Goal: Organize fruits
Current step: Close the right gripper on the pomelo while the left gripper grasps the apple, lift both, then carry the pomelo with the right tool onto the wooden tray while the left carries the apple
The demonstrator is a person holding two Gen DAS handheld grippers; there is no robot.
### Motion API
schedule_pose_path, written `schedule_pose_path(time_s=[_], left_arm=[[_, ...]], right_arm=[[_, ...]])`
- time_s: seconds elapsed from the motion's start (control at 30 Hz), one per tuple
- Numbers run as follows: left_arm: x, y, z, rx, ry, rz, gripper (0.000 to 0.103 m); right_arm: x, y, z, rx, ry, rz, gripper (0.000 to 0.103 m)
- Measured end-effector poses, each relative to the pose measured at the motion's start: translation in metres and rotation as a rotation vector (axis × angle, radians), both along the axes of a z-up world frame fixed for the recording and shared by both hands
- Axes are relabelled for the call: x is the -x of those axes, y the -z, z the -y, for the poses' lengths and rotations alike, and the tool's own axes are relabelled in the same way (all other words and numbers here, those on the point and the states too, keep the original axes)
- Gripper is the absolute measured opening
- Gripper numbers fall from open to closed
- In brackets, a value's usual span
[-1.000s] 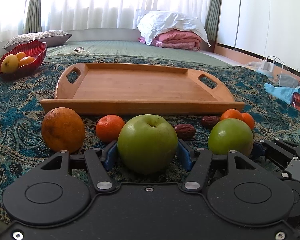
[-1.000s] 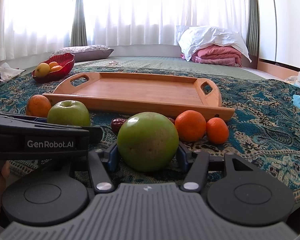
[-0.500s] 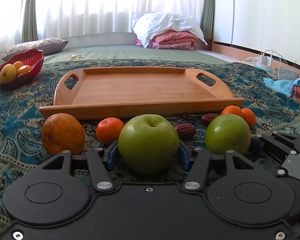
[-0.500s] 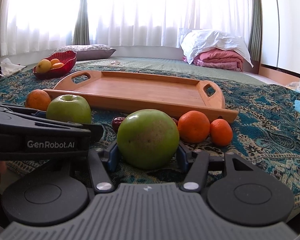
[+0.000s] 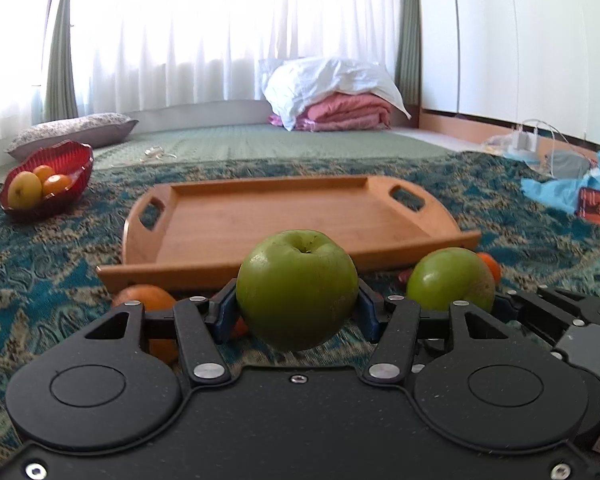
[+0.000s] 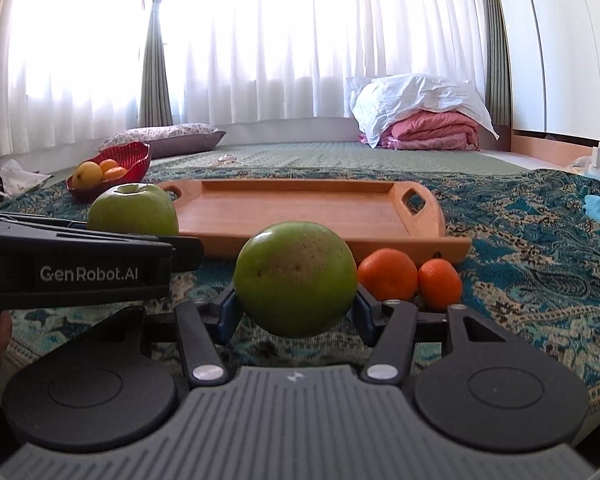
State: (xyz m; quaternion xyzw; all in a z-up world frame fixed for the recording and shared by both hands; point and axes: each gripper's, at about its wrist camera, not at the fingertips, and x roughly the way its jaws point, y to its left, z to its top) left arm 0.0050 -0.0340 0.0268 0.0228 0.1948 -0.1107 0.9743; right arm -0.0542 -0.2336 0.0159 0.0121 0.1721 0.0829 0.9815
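My left gripper (image 5: 296, 312) is shut on a green apple (image 5: 296, 288), held above the patterned cloth in front of the wooden tray (image 5: 260, 220). My right gripper (image 6: 296, 312) is shut on a second green apple (image 6: 296, 278), also lifted off the cloth. In the left wrist view the right gripper's apple (image 5: 450, 280) shows at the right; in the right wrist view the left gripper's apple (image 6: 134, 210) shows at the left. The tray (image 6: 300, 208) is empty. Two tangerines (image 6: 388, 274) lie by the tray's near right corner. An orange (image 5: 148, 298) lies partly hidden under my left gripper.
A red bowl (image 5: 76, 176) with yellow and orange fruit stands at the far left, also in the right wrist view (image 6: 136, 156). Folded bedding (image 5: 340, 100) lies at the back. Blue cloth and a charger (image 5: 556, 184) lie at the right.
Both grippers have risen with their apples off the cloth. The fruit left on the cloth now sits lower and partly hidden behind the grippers.
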Motion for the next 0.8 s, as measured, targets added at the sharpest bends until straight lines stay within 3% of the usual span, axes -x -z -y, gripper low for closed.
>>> schedule_pose_path(time_s=[0.43, 0.8], left_arm=[[-0.03, -0.022, -0.014, 0.008, -0.056, -0.007, 0.055], [-0.068, -0.038, -0.022, 0.029, -0.079, -0.019, 0.055]], right_arm=[[-0.03, -0.022, 0.012, -0.07, 0.018, 0.006, 0.059], [-0.061, -0.035, 0.021, -0.067, 0.035, -0.008, 0.059]])
